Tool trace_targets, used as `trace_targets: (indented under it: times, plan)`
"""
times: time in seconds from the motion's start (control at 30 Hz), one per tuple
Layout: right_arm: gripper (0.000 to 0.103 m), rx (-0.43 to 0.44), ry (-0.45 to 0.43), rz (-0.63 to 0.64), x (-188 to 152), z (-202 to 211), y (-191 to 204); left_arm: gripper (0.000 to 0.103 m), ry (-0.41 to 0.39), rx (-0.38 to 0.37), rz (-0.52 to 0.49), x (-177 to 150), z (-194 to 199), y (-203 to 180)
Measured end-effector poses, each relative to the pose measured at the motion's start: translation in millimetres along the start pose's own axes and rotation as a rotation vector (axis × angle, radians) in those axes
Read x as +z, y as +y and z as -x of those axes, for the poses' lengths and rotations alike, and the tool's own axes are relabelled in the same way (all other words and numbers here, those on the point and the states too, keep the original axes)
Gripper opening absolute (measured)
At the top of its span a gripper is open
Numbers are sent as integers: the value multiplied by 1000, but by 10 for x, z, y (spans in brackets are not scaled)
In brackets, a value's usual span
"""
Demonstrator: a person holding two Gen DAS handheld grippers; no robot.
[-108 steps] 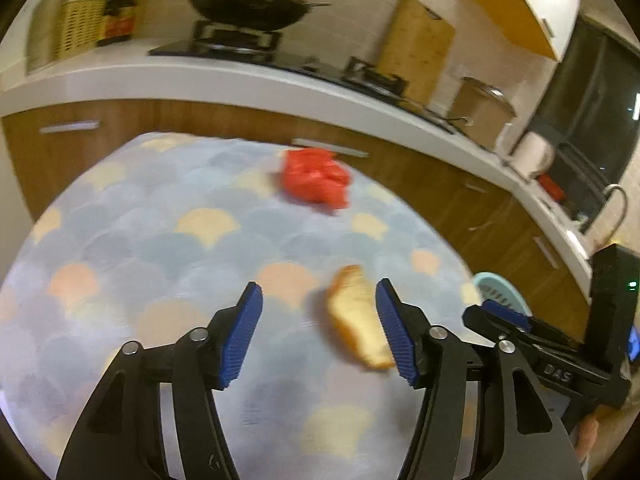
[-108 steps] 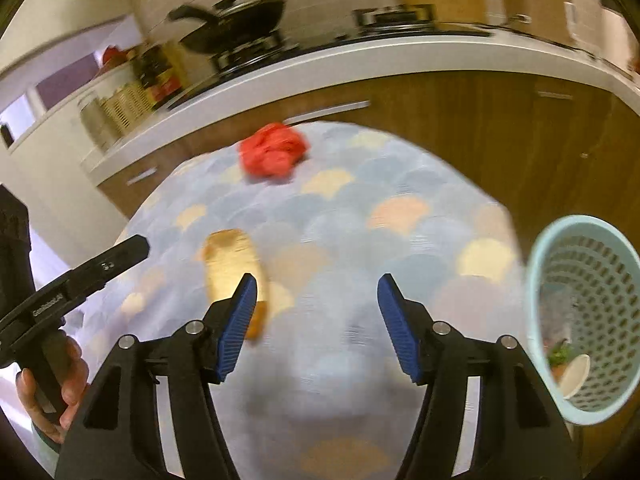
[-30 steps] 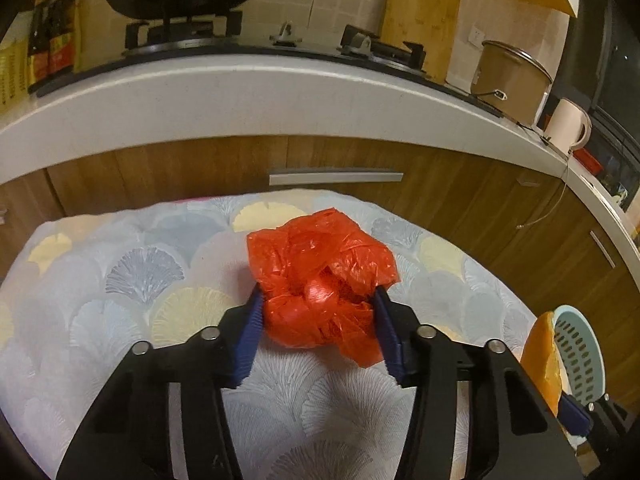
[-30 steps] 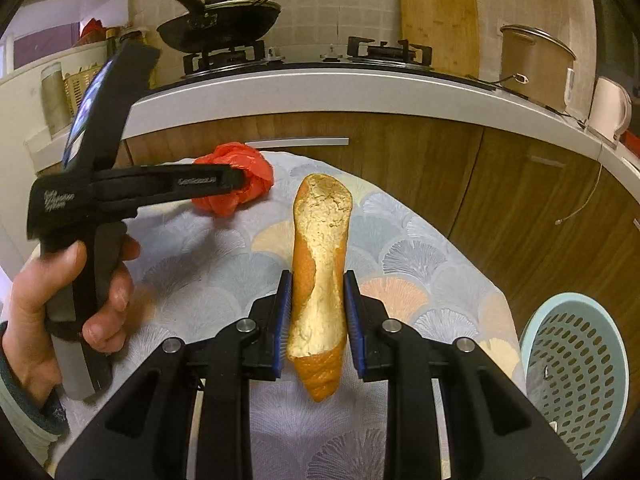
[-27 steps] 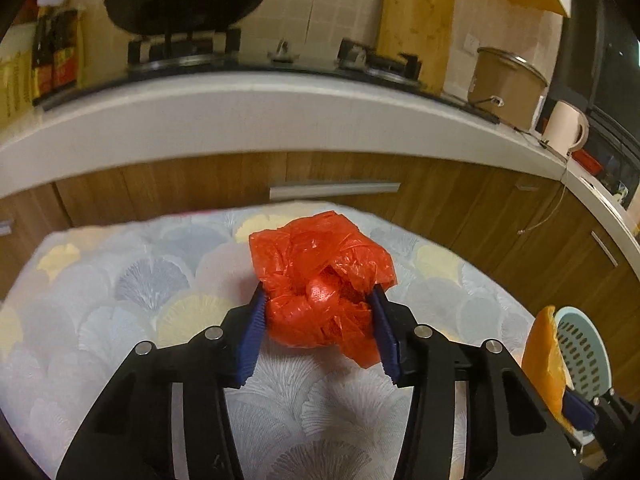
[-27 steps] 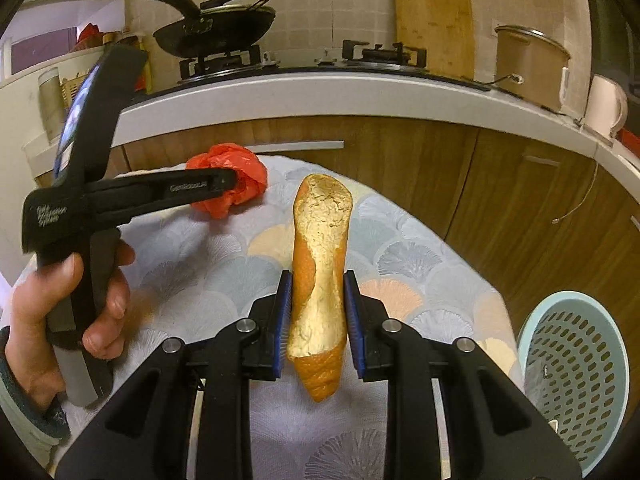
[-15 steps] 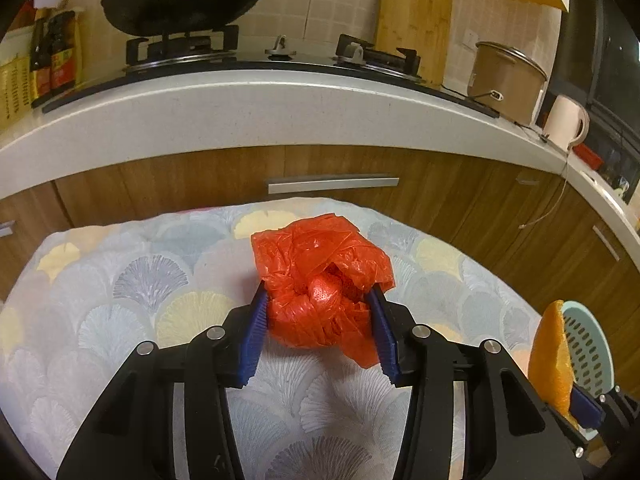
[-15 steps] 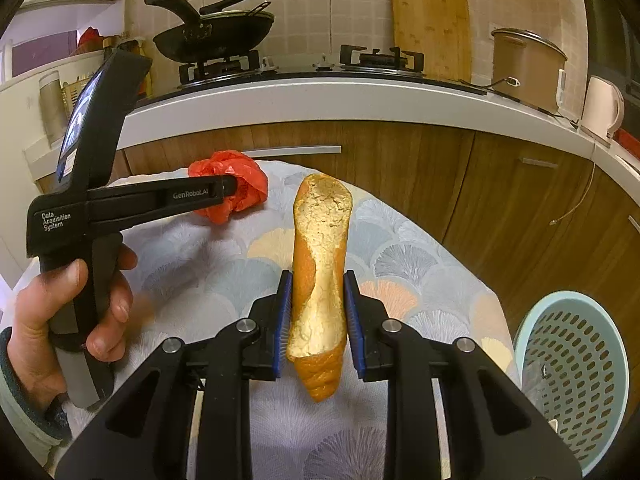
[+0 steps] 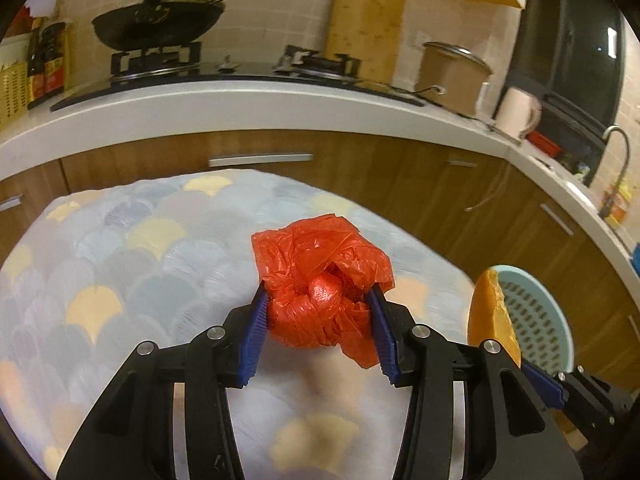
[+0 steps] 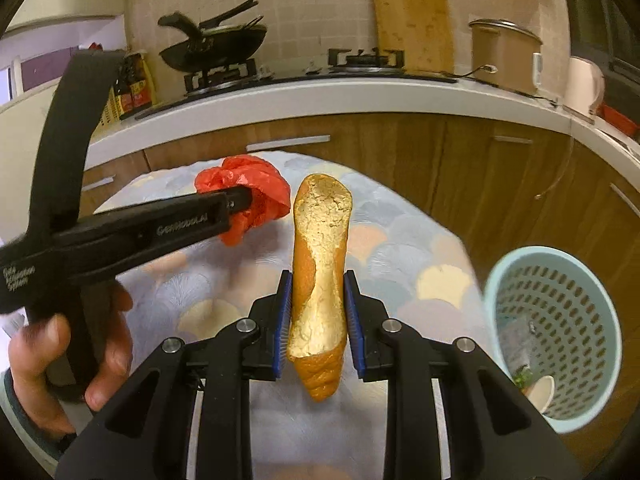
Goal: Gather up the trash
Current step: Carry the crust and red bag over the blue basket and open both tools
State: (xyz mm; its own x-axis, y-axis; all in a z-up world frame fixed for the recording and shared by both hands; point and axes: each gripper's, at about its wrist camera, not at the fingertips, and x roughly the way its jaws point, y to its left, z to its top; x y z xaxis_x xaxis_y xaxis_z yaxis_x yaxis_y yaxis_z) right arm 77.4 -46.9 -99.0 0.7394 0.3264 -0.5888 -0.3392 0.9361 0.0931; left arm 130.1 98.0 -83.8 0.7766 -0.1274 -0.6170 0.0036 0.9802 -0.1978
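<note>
Plastic, crumpled and red, the bag (image 9: 320, 280) sat squeezed between the left tool's (image 9: 318, 332) pads above the patterned surface (image 9: 120, 264): light, soft, best pinched around its knotted middle. The right tool (image 10: 316, 320) clamped a crusty, stiff bread piece (image 10: 320, 260) at its lower half. The perforated basket (image 10: 560, 320) waited at four o'clock.

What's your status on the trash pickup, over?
Left gripper shut on red bag. Right gripper shut on bread piece. Basket open at right, nothing in between.
</note>
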Motion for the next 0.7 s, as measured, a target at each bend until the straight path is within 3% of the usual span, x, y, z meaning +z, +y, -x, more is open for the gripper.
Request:
trace_targets:
  times: [0.4, 0.7]
  plan:
    - [22, -140, -119, -117, 37, 680, -898, 44, 5, -125, -66, -29, 106, -885]
    - [22, -227, -112, -207, -48, 754, -1618, 45, 71, -242, -111, -94, -157, -1494]
